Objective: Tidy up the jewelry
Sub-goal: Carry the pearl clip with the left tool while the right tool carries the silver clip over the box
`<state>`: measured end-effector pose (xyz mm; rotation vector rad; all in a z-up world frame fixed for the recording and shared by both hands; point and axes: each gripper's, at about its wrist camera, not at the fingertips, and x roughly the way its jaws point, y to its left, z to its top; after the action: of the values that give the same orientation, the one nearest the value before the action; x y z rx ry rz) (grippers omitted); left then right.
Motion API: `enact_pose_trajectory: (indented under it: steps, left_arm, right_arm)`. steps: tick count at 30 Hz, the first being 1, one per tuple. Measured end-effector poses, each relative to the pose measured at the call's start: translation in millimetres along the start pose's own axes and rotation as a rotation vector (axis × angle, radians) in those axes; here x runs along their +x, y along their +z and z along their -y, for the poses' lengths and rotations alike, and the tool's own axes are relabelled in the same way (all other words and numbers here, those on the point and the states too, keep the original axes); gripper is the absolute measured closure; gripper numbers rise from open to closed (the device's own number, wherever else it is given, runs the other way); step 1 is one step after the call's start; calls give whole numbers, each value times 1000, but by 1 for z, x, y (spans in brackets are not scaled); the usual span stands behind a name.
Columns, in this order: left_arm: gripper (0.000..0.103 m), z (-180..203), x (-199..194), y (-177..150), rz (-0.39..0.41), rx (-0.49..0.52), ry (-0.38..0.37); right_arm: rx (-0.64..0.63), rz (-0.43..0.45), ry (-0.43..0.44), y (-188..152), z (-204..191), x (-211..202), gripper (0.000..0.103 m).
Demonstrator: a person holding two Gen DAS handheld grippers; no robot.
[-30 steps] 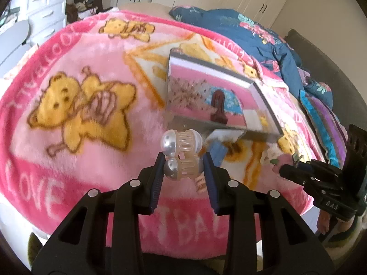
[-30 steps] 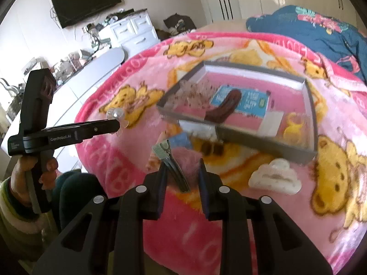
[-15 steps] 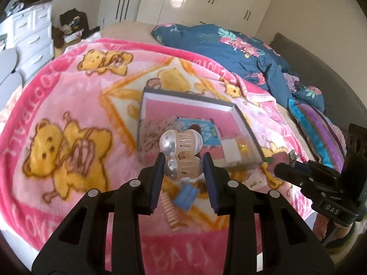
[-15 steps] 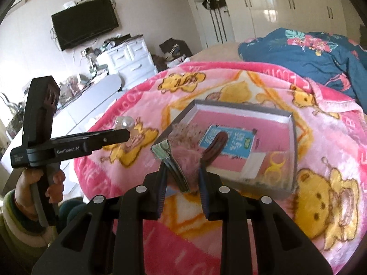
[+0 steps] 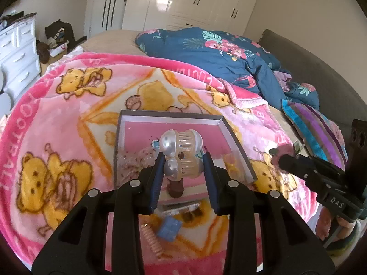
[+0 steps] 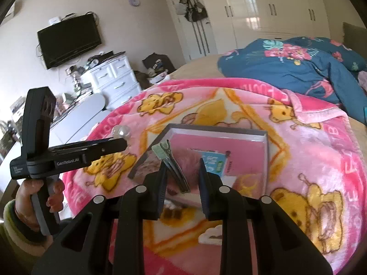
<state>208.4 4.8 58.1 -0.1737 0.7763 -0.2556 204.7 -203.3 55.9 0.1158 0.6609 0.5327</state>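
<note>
Now left tool (image 5: 183,171) pinching pearl claw clip (image 5: 181,153), right tool (image 6: 181,176) pinching fuzzy hair clip (image 6: 174,165), both angled downward over tray (image 5: 238,151).

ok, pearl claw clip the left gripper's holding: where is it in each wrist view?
Left wrist: pearl claw clip sits centre frame, pinched in the left gripper, in front of the grey tray.
Right wrist: only a pearl dome shows, far left, at the tip of the left gripper.
Shared landmark: the grey tray on the pink blanket.
</note>
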Motion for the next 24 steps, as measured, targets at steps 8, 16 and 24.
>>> enact_pose_trajectory:
  steps: [8,16,24]
  left_arm:
    - [77,-2,29,3,-19,-5,7]
    - [77,-12,63,-8,-71,-32,7]
    - [77,-23,89,-20,-119,-46,13]
  right_arm:
    - [64,-9,-47,4,28,16,79]
    - [91,-48,-76,-3,41,39,79]
    - [101,-100,-80,-15,44,65,79]
